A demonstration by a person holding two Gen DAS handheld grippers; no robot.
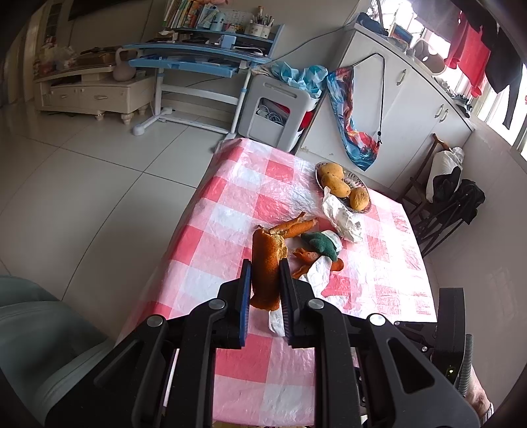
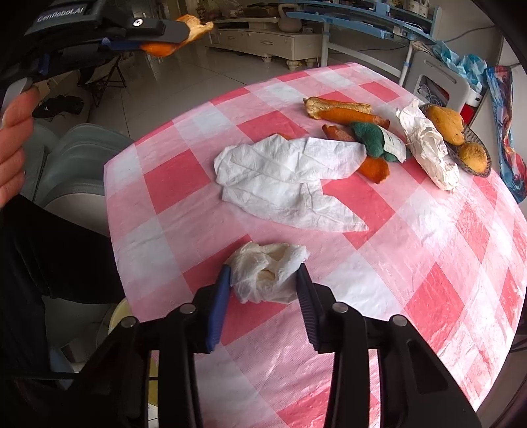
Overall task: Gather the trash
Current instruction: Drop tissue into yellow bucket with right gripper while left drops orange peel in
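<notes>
My left gripper (image 1: 265, 261) is shut on a long piece of orange peel (image 1: 268, 243), held above the pink checked table (image 1: 230, 210). In the right wrist view that left gripper (image 2: 178, 29) hangs at the top left with the peel (image 2: 158, 48) sticking out of it. My right gripper (image 2: 263, 268) is down at the table's near edge, and a crumpled white tissue (image 2: 266, 273) fills the gap between its pads, touching both. Further in lie a flat white tissue (image 2: 290, 177), more orange peels (image 2: 346, 113), a green scrap (image 2: 369, 138) and a crumpled white wrapper (image 2: 428, 148).
A basket (image 2: 479, 169) holding fruit stands at the far right of the table. A grey cushioned seat (image 2: 75, 164) sits off the table's left edge, with a pale yellow rim (image 2: 118, 314) below the near corner. A person's hand (image 2: 13, 148) holds the left gripper.
</notes>
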